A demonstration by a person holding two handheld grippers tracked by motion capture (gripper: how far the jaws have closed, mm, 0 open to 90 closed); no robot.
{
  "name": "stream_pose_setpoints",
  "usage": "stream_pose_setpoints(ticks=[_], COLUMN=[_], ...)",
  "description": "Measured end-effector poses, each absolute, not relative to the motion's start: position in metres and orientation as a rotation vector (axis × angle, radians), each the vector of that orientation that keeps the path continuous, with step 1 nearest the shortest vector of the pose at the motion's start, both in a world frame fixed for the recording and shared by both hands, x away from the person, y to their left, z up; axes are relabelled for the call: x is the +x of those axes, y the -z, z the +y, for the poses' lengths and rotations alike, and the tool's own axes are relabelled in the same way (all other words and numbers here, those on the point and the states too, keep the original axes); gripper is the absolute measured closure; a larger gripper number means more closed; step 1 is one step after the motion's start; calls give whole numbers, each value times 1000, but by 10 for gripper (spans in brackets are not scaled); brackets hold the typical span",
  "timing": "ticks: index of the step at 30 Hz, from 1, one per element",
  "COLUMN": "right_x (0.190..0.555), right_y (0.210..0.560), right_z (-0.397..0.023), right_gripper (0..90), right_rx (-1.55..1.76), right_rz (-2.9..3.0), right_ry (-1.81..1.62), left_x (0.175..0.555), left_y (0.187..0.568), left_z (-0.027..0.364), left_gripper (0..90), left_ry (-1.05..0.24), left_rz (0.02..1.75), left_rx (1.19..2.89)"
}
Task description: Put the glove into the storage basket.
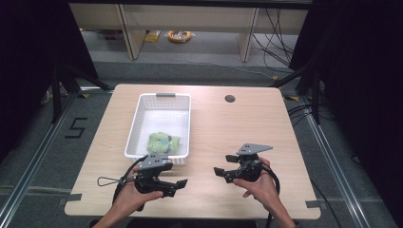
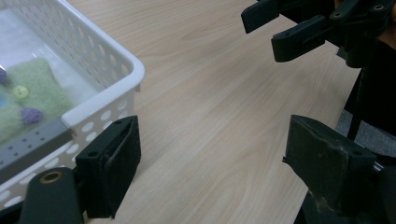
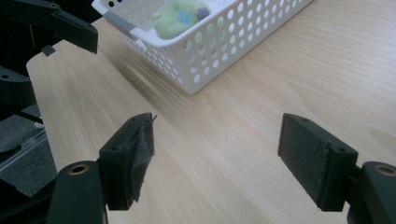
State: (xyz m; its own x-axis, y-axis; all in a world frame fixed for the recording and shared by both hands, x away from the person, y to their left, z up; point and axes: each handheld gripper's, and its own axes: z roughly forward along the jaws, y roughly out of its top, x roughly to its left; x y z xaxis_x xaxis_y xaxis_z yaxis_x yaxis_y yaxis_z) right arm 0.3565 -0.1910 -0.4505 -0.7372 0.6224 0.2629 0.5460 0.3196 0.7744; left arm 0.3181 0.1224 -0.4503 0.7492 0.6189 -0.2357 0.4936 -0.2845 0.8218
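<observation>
A white perforated basket (image 1: 134, 124) stands on the wooden table left of centre, and a green felt piece (image 1: 162, 142) with small coloured buttons lies in its near end. The same green felt piece (image 2: 28, 95) shows through the basket wall (image 2: 109, 70) in the left gripper view and over the basket rim (image 3: 224, 35) as a green felt piece (image 3: 180, 16) in the right gripper view. My left gripper (image 1: 178, 185) is open, low over the table just in front of the basket. My right gripper (image 1: 224, 165) is open too, held over the table's right half, its jaws pointing left. Nothing lies between either pair of jaws.
The table (image 1: 218, 128) has a round cable hole (image 1: 230, 99) near its far edge. Beyond it stand a shelf unit and a yellow cable coil (image 1: 179, 35) on the floor. Black curtains close off both sides.
</observation>
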Motion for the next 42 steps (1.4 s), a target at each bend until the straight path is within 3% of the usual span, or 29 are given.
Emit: stream_pose_setpoints(ticks=[21, 42], right_x=[324, 293], right_y=[471, 495], right_z=[-201, -218], right_gripper=[230, 182], right_rx=[1121, 1123], right_rz=[2481, 2502], right_ry=[-1377, -1306], left_x=[297, 280], left_y=[490, 498], left_z=[143, 137], left_gripper=[174, 156], left_ry=[-179, -182], left_rz=[891, 847], left_rx=[1938, 2022])
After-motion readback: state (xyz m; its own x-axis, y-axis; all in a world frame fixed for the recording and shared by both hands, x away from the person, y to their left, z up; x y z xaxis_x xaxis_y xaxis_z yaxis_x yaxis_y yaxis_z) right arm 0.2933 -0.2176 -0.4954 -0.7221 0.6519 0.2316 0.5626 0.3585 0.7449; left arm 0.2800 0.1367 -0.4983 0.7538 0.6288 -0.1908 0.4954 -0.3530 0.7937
